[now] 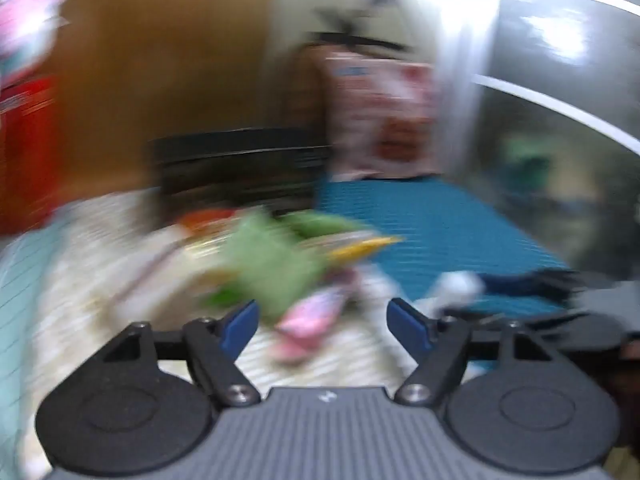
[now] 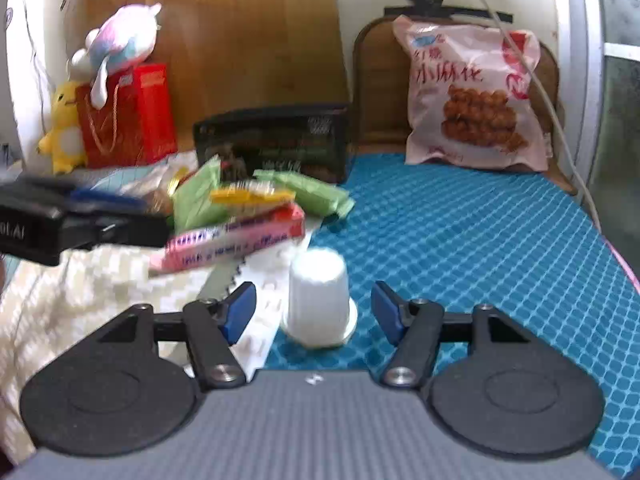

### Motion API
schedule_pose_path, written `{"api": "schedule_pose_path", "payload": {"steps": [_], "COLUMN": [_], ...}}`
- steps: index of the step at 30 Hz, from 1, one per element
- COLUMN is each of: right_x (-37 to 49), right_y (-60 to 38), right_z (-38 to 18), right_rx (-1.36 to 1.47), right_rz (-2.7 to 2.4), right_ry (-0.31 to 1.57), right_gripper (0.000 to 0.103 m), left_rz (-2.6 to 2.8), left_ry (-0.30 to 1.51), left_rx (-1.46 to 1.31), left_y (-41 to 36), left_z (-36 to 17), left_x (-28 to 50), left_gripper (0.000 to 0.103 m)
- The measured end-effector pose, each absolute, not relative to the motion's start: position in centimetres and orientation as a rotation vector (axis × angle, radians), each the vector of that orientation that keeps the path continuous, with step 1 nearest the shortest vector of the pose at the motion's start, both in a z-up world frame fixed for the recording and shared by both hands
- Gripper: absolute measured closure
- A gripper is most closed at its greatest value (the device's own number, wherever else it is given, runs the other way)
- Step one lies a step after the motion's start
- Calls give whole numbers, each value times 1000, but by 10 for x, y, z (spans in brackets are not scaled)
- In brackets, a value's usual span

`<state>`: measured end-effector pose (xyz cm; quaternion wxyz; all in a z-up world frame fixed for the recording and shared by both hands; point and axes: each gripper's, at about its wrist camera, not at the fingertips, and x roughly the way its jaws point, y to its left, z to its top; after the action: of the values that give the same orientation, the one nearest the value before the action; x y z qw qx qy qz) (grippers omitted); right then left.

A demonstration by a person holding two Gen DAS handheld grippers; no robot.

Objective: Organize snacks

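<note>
A pile of snacks lies ahead: green packets, a yellow packet and a long pink box. A white cup stands upside down on the blue mat. My right gripper is open, its blue pads either side of the cup, not touching it. My left gripper is open and empty in a heavily blurred view, with a green packet and a pink pack just beyond its tips. It also shows in the right wrist view at the left of the pile.
A black box stands behind the pile. A large pink snack bag leans on a wooden chair back. A red gift bag with plush toys stands at the back left. A cream cloth covers the left side.
</note>
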<state>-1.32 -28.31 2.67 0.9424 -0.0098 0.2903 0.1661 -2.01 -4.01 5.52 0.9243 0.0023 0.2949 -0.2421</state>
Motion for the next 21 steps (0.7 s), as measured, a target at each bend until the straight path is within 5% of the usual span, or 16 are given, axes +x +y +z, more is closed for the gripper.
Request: {"api": "schedule_pose_path", "payload": {"steps": [4, 7, 10, 12, 21], "right_x": [-9, -3, 2, 6, 82], "right_y": [-288, -290, -290, -290, -261], "right_z": [23, 20, 20, 25, 83], "right_rx": [-8, 23, 40, 48, -31], "right_rz": [351, 363, 383, 409, 527], "right_ry": [599, 608, 605, 585, 371], "right_gripper": [51, 64, 65, 66, 66], "left_rz": [-657, -683, -730, -754, -725], "left_ry": [596, 629, 649, 652, 484], "left_rx": [88, 148, 142, 141, 131], "left_y": [-89, -118, -126, -129, -113], "left_z": [57, 46, 40, 43, 96], "left_x": [-6, 7, 16, 17, 32], "left_gripper": [38, 52, 64, 82, 85]}}
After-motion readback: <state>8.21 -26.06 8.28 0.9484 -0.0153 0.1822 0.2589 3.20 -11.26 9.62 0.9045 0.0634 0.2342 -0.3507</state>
